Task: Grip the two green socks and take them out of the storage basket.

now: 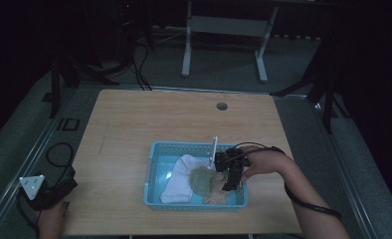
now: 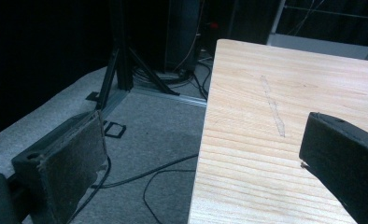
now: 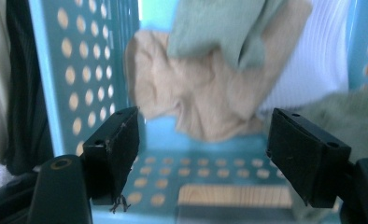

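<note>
Right gripper (image 3: 203, 144) poised over a tan cloth (image 3: 191, 98) in the blue basket (image 1: 154, 172); nothing lifted yet.
Its jaws gape, empty, the cloth just ahead between them; the left gripper (image 2: 196, 163) idles, unclenched, at the table (image 2: 266, 116) edge. Grasping remains.

**No readable writing in view**

No text, label, brand or number can be read on the blue basket (image 1: 154, 172), the cloths inside it, the wooden table (image 1: 134, 124) or either gripper. A dark marking on the floor (image 1: 67, 124) left of the table is too dim to decipher.
</note>
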Tool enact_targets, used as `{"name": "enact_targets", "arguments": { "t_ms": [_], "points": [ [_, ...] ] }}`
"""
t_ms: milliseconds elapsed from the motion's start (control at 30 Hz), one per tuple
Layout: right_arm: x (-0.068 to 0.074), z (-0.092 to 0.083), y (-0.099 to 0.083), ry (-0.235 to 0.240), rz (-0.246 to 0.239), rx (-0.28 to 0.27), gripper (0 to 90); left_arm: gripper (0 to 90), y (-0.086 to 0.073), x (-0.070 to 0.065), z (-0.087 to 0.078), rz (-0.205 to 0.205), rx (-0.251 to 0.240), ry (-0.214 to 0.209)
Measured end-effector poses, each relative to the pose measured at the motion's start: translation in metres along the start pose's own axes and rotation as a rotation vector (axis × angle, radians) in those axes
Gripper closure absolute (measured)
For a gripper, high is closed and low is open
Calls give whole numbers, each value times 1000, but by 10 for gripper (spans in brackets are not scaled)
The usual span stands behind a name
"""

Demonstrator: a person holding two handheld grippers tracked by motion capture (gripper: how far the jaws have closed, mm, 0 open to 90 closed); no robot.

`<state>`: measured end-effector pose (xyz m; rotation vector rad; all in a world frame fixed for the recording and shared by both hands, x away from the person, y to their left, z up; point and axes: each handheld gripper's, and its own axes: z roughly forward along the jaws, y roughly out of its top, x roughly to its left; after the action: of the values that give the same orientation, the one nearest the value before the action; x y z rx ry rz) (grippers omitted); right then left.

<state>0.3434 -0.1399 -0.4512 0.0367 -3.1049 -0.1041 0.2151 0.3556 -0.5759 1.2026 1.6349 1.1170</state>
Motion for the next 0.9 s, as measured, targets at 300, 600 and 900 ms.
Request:
{"name": "enact_targets", "arguments": {
  "t_ms": [300,600,900],
  "points": [
    [-8,13,28,6,-42,3,281,7,0,0,0,4,6,-2],
    [-11,32,48,20,-65,57,330,7,0,0,0,6,9,-6],
    [-9,37,57,-24,-55,81,632,7,0,0,1,8,10,-9]
  ]
}}
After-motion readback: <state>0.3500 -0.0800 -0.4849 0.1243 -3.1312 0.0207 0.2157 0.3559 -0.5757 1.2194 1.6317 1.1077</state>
